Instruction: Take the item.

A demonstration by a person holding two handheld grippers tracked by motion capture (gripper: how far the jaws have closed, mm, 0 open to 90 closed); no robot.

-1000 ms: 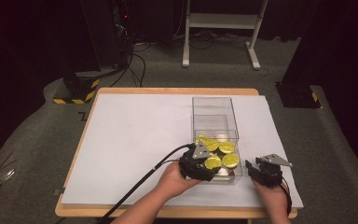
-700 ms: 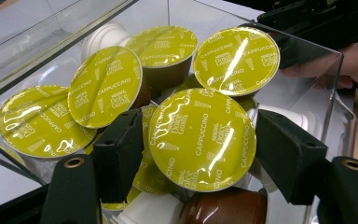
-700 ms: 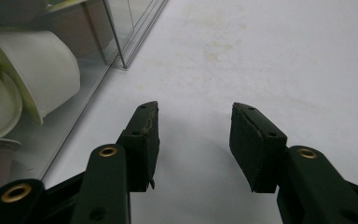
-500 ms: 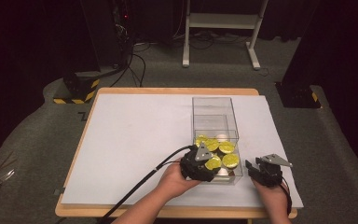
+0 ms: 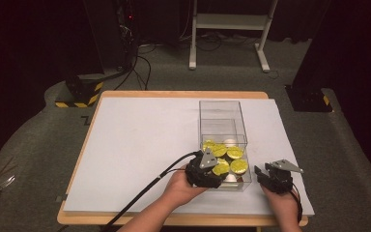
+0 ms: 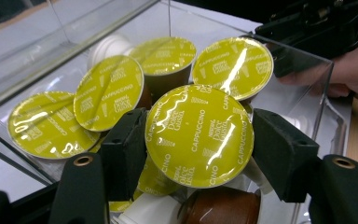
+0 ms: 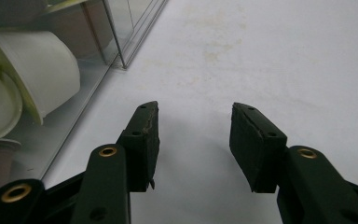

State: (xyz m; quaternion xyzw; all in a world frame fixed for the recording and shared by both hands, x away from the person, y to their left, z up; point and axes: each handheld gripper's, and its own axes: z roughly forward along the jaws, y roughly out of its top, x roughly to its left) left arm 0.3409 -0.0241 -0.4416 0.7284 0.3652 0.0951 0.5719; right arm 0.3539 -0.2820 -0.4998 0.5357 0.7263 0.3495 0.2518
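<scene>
Between your left gripper's two black jaws sits one yellow-lidded capsule, pinched across its rim at the near end of the clear box. Judged step: lifting that capsule out of the box. Keep the pinch square on the rim and draw straight up, because neighbouring capsules crowd close on the far side and a brown capsule lies directly below; a sideways pull risks dragging them or striking the box wall.

The held capsule's foil lid faces the gripper's camera, tilted slightly, so its short body axis runs away from you toward the box floor. It is round, with no long axis across the lid.

Your right gripper is spread wide and holds nothing, resting low over the white table cover just beside the box's right wall. Judged advice: bring it to the wall to steady the box if it shifts.
</scene>
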